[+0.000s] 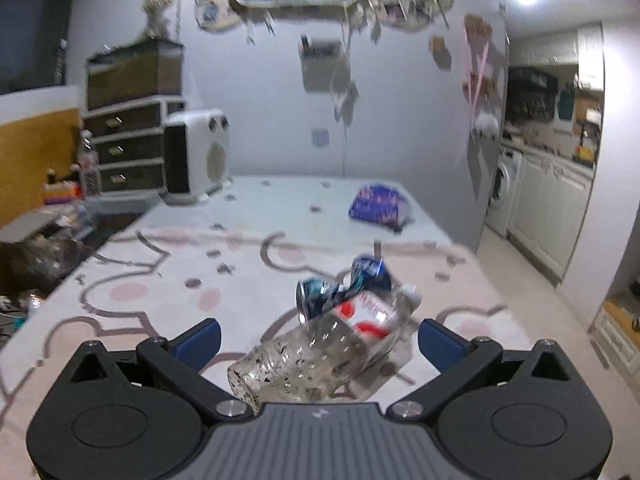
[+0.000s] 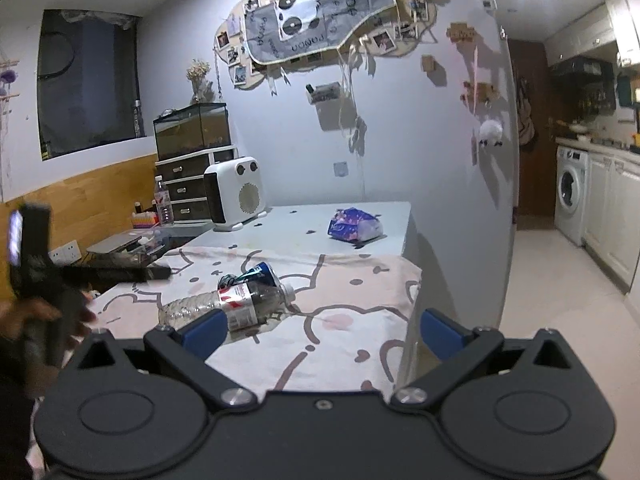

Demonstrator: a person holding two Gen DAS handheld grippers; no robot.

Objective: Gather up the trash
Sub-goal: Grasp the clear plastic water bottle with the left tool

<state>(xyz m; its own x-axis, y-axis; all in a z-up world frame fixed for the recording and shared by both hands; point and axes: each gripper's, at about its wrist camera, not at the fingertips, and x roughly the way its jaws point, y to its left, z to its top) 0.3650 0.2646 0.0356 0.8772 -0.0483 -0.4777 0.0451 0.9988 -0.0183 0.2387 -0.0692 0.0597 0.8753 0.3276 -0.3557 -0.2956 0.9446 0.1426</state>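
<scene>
A crushed clear plastic bottle (image 1: 320, 344) with a red and white label lies on the pink patterned cloth (image 1: 140, 292). A dented blue can (image 1: 344, 284) rests just behind it. My left gripper (image 1: 320, 338) is open, its blue fingers on either side of the bottle and not touching it. In the right wrist view the bottle (image 2: 236, 304) and the can (image 2: 256, 274) lie left of centre. My right gripper (image 2: 322, 330) is open over the cloth's right edge, its left finger (image 2: 204, 330) overlapping the bottle. A blue wrapped pack (image 2: 354, 226) sits farther back.
A white heater (image 2: 238, 192), dark drawers (image 2: 188, 188) and a glass tank (image 2: 192, 130) stand at the back left. The table edge (image 2: 412, 288) drops to the floor on the right, with a washing machine (image 2: 572, 194) beyond. A person's hand (image 2: 44, 312) holds the other gripper at left.
</scene>
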